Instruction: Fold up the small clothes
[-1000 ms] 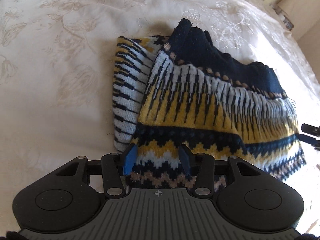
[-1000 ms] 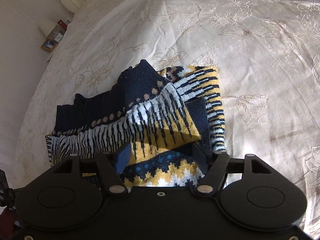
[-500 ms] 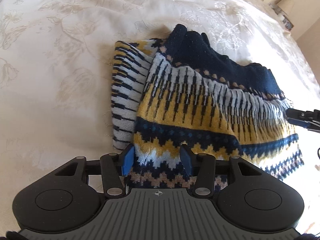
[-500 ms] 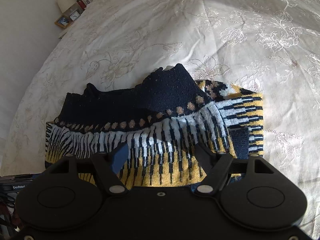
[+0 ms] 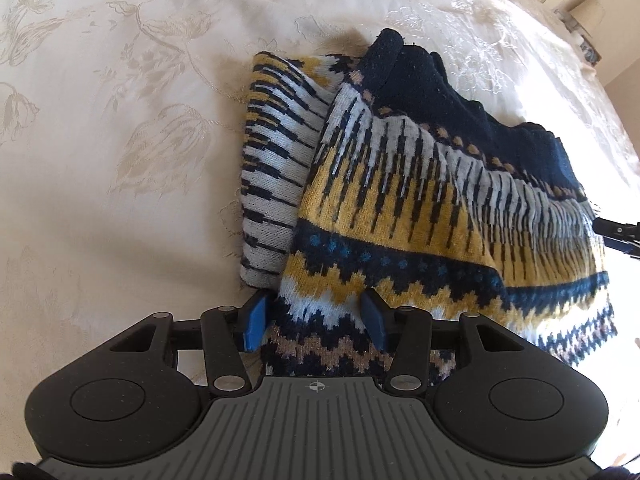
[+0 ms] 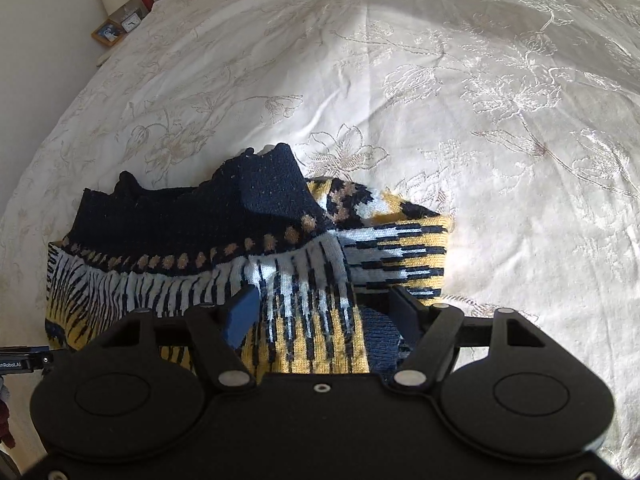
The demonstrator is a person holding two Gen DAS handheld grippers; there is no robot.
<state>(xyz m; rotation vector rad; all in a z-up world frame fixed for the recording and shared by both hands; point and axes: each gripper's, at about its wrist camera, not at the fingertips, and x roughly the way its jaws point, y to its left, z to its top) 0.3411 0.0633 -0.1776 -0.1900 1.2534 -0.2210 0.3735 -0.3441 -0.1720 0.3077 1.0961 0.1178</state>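
Note:
A small knitted sweater (image 5: 420, 184), navy, yellow and white, lies folded on the cream bedspread (image 5: 120, 160), with one striped sleeve (image 5: 276, 168) tucked under its left side. My left gripper (image 5: 314, 316) is open, and its blue fingers straddle the zigzag hem at the near edge. The right gripper's tips (image 5: 616, 232) show at the sweater's far right edge. In the right wrist view the sweater (image 6: 192, 232) lies with its navy yoke uppermost. My right gripper (image 6: 324, 312) is open over the striped yellow band, with cloth between its fingers. The left gripper (image 6: 24, 360) peeks in at the left.
The embroidered bedspread (image 6: 440, 100) stretches wide on all sides of the sweater. A bedside table (image 6: 120, 24) with a lamp, a clock and a picture frame stands beyond the bed's corner. A lamp (image 5: 588, 8) shows beside a wall.
My right gripper has moved along the sweater from the zigzag hem to the striped band near the navy yoke. The left gripper has stayed at the hem, edging slightly closer.

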